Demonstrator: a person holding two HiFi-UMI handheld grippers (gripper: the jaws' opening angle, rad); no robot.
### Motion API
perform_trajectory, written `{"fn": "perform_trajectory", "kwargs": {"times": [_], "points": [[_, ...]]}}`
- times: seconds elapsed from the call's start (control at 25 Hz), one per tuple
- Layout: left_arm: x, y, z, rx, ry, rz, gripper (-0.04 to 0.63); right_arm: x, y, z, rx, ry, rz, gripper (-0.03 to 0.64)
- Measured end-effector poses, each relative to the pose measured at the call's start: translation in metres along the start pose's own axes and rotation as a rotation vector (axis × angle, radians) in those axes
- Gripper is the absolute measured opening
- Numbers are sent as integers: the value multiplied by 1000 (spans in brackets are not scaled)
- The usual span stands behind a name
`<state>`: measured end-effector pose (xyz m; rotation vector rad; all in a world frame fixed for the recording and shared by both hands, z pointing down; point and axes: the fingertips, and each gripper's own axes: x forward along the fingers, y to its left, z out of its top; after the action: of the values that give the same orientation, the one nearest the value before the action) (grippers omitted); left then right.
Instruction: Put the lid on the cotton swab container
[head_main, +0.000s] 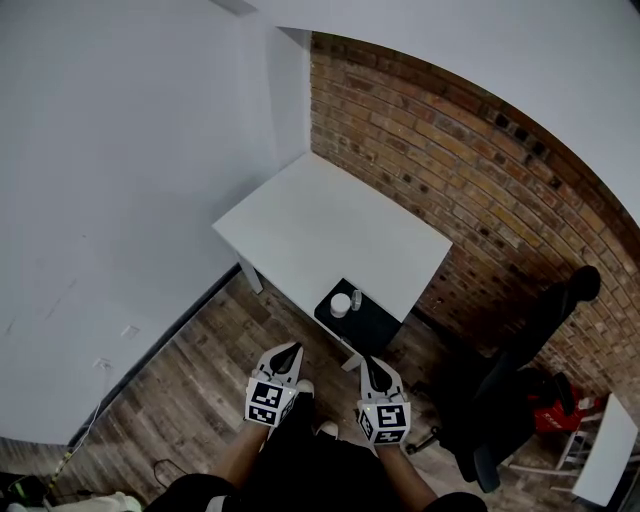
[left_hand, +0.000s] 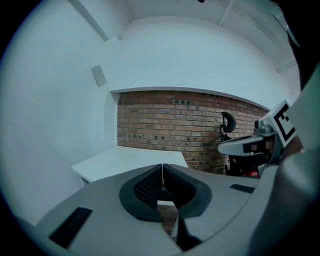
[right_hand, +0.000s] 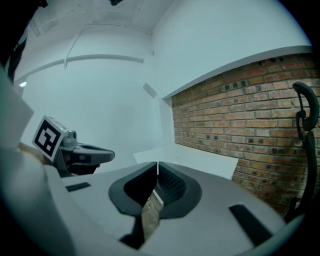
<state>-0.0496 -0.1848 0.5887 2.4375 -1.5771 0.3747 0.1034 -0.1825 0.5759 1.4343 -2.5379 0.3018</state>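
White table (head_main: 330, 225) bears a small round white swab container (head_main: 341, 304) at its near corner. Short of the table, the left gripper (head_main: 293, 349) and right gripper (head_main: 369, 362) are pressed together and empty, so lidding seems unstarted.

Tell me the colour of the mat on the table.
Black. The mat shows best in the head view.

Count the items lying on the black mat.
2: a white round item at the mat's far-left edge and a smaller clear one just right of it. Smaller things may be hidden.
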Motion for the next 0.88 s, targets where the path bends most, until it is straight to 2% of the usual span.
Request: {"fn": "perform_trajectory", "kwargs": {"times": [0.56, 0.88], "points": [[97, 51, 23, 58, -5, -148, 15, 84, -36, 27, 17, 0, -111, 23], [130, 58, 15, 74, 29, -294, 17, 112, -48, 28, 40, 16, -200, 22]]}}
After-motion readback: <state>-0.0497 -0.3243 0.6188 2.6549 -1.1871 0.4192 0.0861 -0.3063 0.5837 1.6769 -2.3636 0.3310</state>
